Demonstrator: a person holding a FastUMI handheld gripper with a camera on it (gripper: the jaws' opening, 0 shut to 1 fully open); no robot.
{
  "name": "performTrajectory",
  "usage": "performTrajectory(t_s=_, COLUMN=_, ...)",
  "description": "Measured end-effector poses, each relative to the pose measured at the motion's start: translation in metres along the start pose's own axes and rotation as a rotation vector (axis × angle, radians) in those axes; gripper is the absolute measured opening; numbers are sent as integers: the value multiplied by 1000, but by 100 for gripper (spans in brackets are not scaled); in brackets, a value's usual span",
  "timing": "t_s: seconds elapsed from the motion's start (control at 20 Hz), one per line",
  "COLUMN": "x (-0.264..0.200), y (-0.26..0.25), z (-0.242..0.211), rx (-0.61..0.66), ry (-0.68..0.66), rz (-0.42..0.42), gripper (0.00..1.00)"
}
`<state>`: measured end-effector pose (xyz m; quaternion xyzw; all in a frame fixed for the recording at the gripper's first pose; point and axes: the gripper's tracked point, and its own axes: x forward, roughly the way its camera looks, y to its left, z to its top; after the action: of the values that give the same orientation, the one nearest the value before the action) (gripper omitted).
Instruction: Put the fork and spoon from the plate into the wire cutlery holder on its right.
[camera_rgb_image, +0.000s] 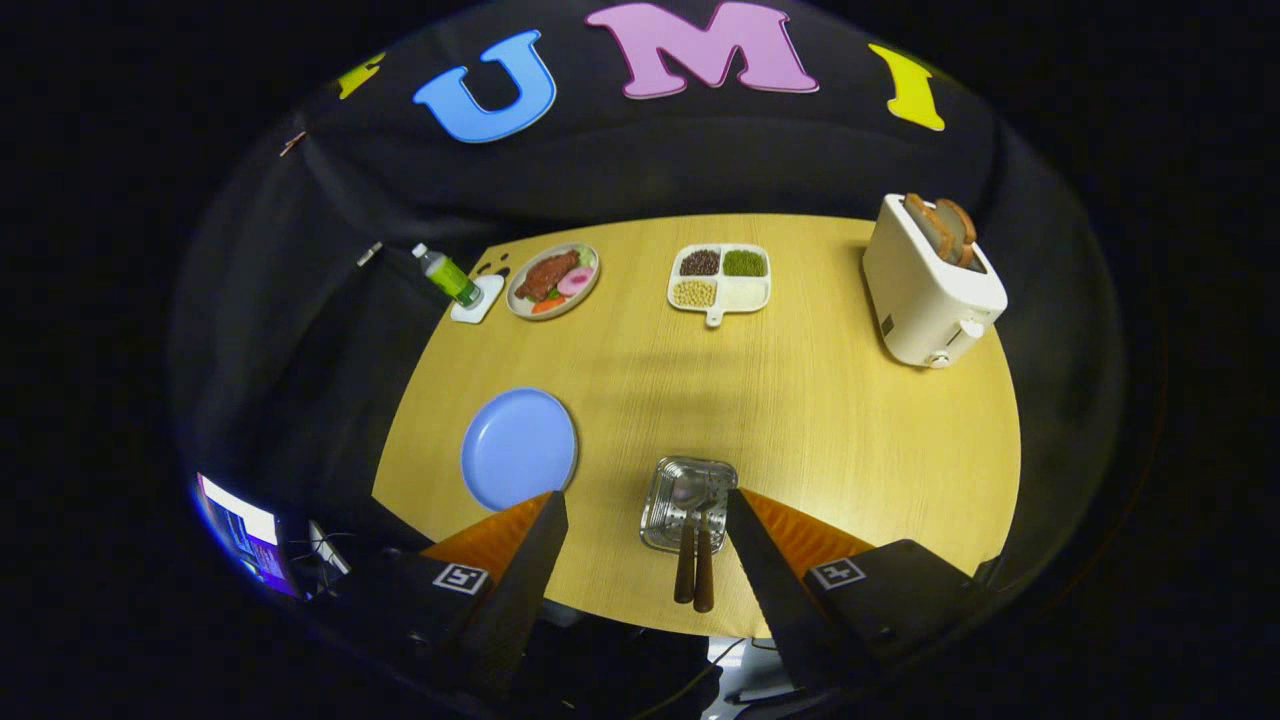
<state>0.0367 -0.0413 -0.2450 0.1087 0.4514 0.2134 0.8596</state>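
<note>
My claw hangs wide open, gripping nothing. Between its fingers sits the wire cutlery holder, with the fork and spoon already standing inside, brown handles toward me. They look light, stiff and slick, so I'd pinch the handles. The blue plate lies bare beyond my left finger.

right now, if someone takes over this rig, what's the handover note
Hand-held gripper: open, empty, fingers spread either side of the wire cutlery holder.
Fork and spoon: both already in the holder, heads down, brown handles sticking out toward the gripper.
Blue plate: empty, to the holder's left.
Done: both pieces look placed.
Left: probably nothing beyond backing the gripper away.
</note>
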Motion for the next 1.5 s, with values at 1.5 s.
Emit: performTrajectory(t_s=1.5, x=-116, y=11, z=55, rx=-111, ry=-610, rz=6, gripper=99)
